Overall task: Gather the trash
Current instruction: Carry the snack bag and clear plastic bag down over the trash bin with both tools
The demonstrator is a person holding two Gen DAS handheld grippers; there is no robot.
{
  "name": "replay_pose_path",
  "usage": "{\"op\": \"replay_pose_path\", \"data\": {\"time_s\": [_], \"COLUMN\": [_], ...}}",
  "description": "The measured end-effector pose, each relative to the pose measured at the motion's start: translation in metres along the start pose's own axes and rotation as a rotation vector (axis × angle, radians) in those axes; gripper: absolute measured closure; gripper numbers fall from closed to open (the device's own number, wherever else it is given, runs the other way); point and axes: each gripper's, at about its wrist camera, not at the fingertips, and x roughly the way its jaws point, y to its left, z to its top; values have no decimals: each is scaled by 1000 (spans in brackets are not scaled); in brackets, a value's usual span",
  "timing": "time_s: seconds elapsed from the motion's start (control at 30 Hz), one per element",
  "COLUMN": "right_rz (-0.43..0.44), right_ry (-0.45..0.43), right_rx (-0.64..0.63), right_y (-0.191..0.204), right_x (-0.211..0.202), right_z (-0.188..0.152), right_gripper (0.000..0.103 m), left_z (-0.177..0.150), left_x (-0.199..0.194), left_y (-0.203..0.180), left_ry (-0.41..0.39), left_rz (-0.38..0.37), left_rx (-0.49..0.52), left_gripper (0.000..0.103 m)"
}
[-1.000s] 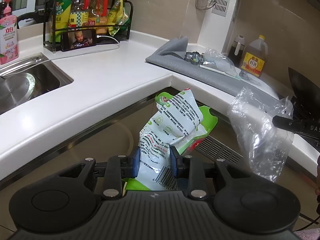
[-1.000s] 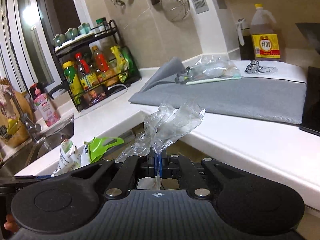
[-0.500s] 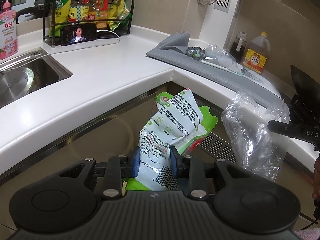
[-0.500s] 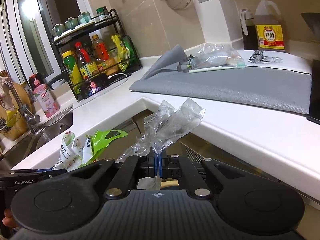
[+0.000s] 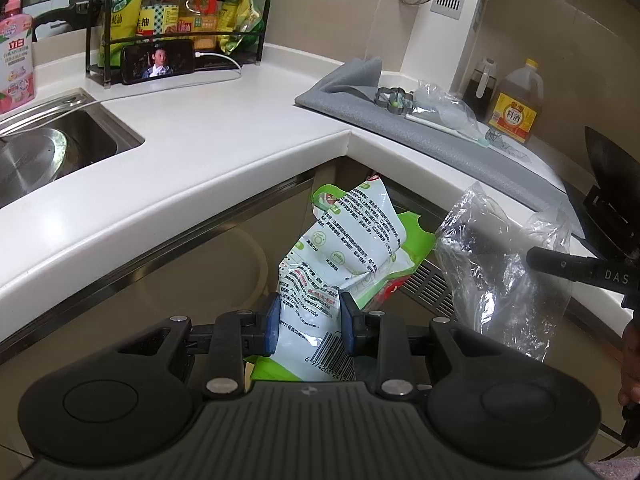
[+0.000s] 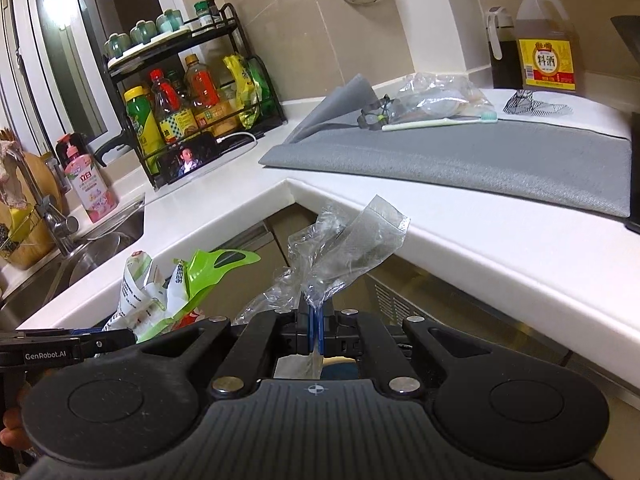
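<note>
Nearest the lens in the left wrist view, the left gripper [image 5: 308,322] clamps its blue pads on a crumpled green-and-white printed pouch [image 5: 348,248], held in mid-air in front of the cabinet fronts, below the white countertop [image 5: 224,148]. The right gripper [image 6: 316,330] has its pads pinched flat on a clear plastic wrapper [image 6: 348,246], which hangs at the right of the left view. Over the last second neither grip has altered; only the framing has crept a little, the counter corner sitting higher and the phone [image 5: 158,60] on the rack now fully in frame. That suggests both pieces are secured and are being carried away from the counter, probably toward a bin. No bin shows in either view. Farther back, on the grey mat [image 6: 460,160], more clear plastic [image 6: 436,98], a toothbrush [image 6: 440,121] and a small dark object remain; what that object is cannot be made out.
</note>
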Motion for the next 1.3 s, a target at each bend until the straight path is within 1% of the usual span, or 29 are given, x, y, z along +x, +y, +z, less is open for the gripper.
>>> {"op": "replay_pose_path", "data": {"time_s": [0.73,1.0,1.3], "right_rz": [3,10,4], "right_ry": [100,143,204], "right_rx": [-13,-8,-4], "right_y": [5,5,-1], "right_x": [34,53,81], "right_z": [-19,-25,-38], "right_gripper": [100,100,100], "left_z": [0,-2,-6], "left_x": [31,53,80], "left_y": [1,2,1], "left_ry": [74,137,204], "left_rz": [1,23,41], "left_rx": [-51,-65,-48], "left_gripper": [69,69,69]}}
